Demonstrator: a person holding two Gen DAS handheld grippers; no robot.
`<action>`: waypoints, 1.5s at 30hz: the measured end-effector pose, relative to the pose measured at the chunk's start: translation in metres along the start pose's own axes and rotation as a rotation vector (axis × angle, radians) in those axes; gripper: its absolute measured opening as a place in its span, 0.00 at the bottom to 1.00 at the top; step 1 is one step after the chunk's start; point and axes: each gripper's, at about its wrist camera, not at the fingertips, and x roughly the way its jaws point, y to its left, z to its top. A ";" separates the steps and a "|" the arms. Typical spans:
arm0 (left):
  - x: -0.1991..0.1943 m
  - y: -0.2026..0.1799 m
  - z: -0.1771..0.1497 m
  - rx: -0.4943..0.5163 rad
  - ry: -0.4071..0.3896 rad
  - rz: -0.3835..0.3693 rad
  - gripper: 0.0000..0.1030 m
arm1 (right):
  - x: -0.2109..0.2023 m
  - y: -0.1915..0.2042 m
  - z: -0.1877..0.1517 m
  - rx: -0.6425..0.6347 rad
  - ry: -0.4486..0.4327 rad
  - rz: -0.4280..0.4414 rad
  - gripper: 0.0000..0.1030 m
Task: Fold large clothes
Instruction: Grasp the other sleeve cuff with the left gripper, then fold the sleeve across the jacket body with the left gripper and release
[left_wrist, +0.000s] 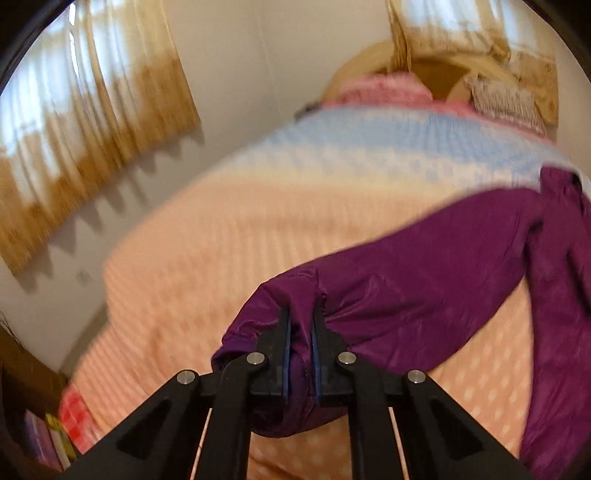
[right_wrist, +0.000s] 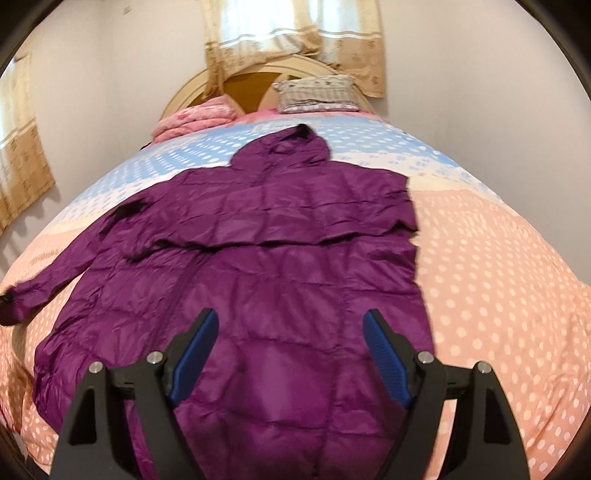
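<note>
Now left gripper (left_wrist: 300, 350) pinches the jacket (right_wrist: 258, 258) cuff – right gripper (right_wrist: 290, 354) fingers spread, near hem

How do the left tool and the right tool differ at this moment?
The left tool is shut on the purple coat's sleeve; the right tool stands open and empty. The left grips fabric near the cuff; the right hangs above the coat's lower body, pinching nothing. Both have black arms and blue pads.

- You are working in a home bedroom: a bed (right_wrist: 498, 258) in a polka-dot cover is filling the view.
- A pillow (right_wrist: 317, 92) is leaning against a rounded headboard (right_wrist: 192, 88).
- Beige curtains (right_wrist: 295, 37) are hanging over sunlit windows.
</note>
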 end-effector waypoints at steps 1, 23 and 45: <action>-0.012 -0.002 0.013 0.003 -0.040 0.004 0.08 | 0.001 -0.005 0.001 0.018 0.000 -0.004 0.80; -0.174 -0.280 0.062 0.372 -0.354 -0.408 0.06 | -0.004 -0.070 0.011 0.185 -0.028 -0.051 0.80; -0.121 -0.301 0.009 0.391 -0.337 -0.433 0.93 | 0.017 -0.062 0.005 0.153 0.042 -0.040 0.81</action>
